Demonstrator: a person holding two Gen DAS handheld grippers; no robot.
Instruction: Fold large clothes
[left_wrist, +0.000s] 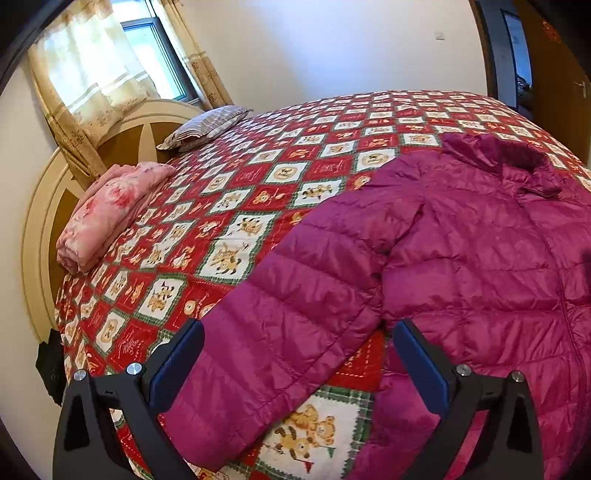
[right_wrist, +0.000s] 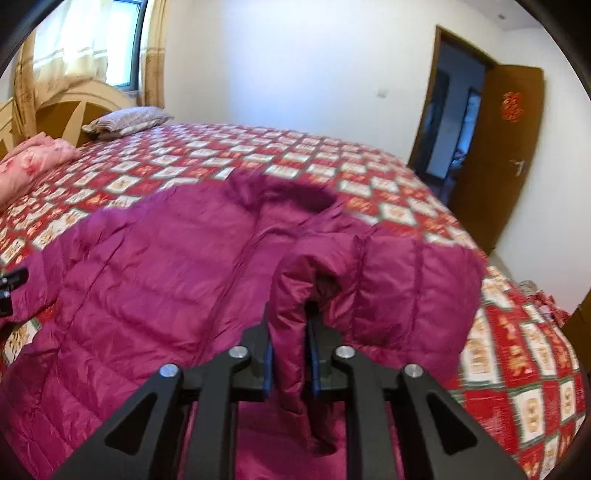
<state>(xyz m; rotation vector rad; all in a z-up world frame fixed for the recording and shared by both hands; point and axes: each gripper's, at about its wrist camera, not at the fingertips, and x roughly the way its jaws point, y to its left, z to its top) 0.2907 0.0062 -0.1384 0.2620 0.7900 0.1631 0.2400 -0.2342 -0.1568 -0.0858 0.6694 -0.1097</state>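
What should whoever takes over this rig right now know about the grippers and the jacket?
Left gripper: open, straddling the jacket's left sleeve, not gripping it.
Right gripper: shut on the right sleeve, lifted and carried over the body.
Magenta down jacket: spread front-up on the quilted bed, collar toward the far side.
Done: right sleeve picked up.
Left: lay it across, fold the left sleeve, then the body.
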